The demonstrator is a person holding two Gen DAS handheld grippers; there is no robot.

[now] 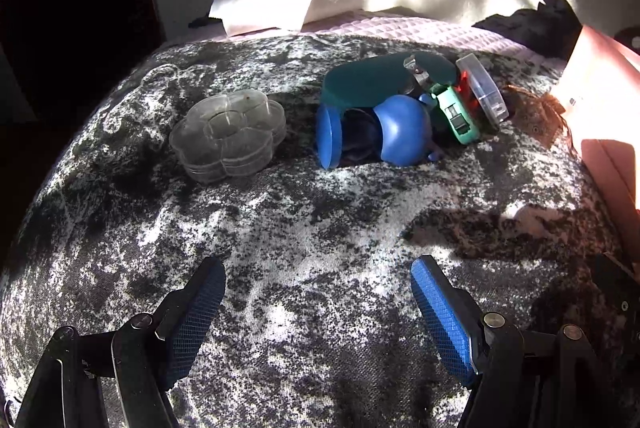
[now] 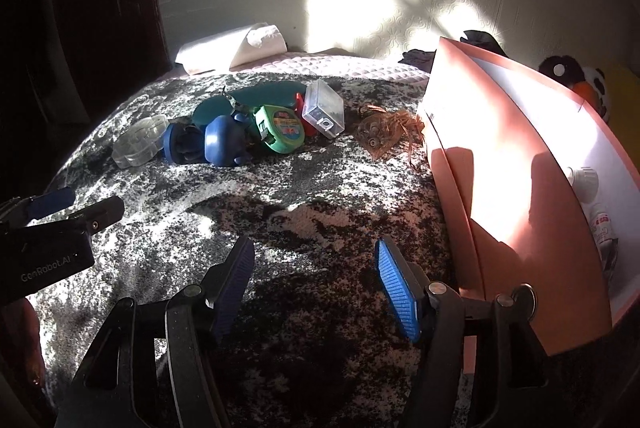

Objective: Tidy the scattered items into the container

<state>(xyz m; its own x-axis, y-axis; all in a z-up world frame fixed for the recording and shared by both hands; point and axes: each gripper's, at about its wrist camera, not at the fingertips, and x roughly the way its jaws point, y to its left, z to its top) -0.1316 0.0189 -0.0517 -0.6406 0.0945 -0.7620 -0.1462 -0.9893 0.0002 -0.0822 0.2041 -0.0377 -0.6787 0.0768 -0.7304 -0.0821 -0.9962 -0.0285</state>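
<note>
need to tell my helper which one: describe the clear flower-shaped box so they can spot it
On the mottled grey-and-white bedcover, find the pile of blue and green items. The clear plastic flower-shaped box lies alone at the pile's left end, the only see-through scalloped thing there.

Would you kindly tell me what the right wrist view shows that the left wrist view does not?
Only the right wrist view shows inside the pink box, where a white-capped bottle lies, and the black-and-white plush toy. Only the left wrist view shows the open left tool from behind. Both show the clear flower-shaped case, green tape measure and blue round toy.
</note>
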